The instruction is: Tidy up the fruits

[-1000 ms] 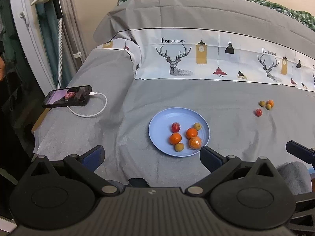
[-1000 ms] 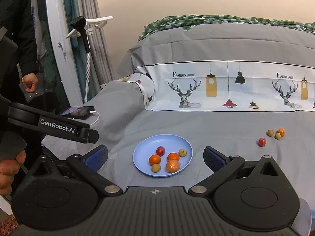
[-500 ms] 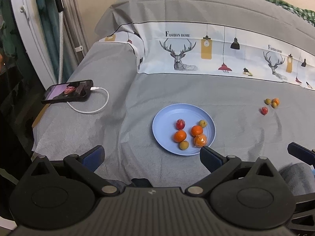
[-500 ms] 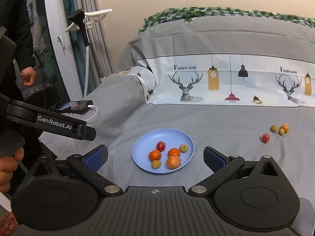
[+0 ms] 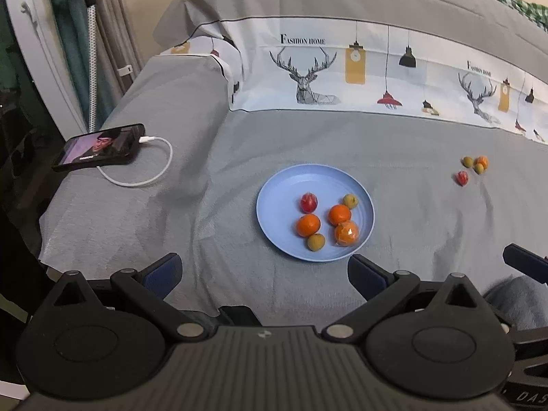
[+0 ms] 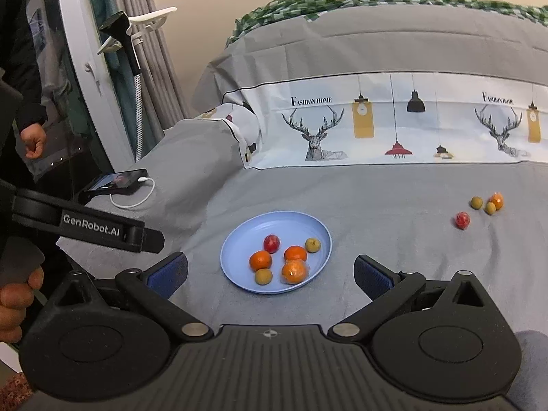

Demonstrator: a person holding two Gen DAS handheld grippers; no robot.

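Blue and shallow, the plate [image 5: 274,185] sits near the middle of the grey bedspread [image 5: 191,226], a little toward the near edge, and it carries six fruits: three oranges, one of them in clear wrap [image 5: 346,234], a red fruit [image 5: 309,202] and two small yellow-green ones. Four more lie loose toward the right edge of the bedspread, well apart from the plate: a small red fruit [image 6: 462,220], two yellow-green ones [image 6: 476,202] and a wrapped orange piece [image 6: 497,200] touching or nearly touching them.

We judge these stragglers light, round and ready to roll on the soft cloth. Their skins look firm but would likely bruise under a hard squeeze, and the wrap may be slippery. We would take each across its widest part, pads on opposite sides, coming down from above.

Our left gripper [image 5: 263,270] hangs over the near edge, facing the plate, its jaws spread wide and holding nothing. Our right gripper [image 6: 270,270] sits just beside it, likewise spread and empty, level and pointed at the plate. Neither touches any fruit. A phone [image 5: 99,147] on its cable lies by the left edge.
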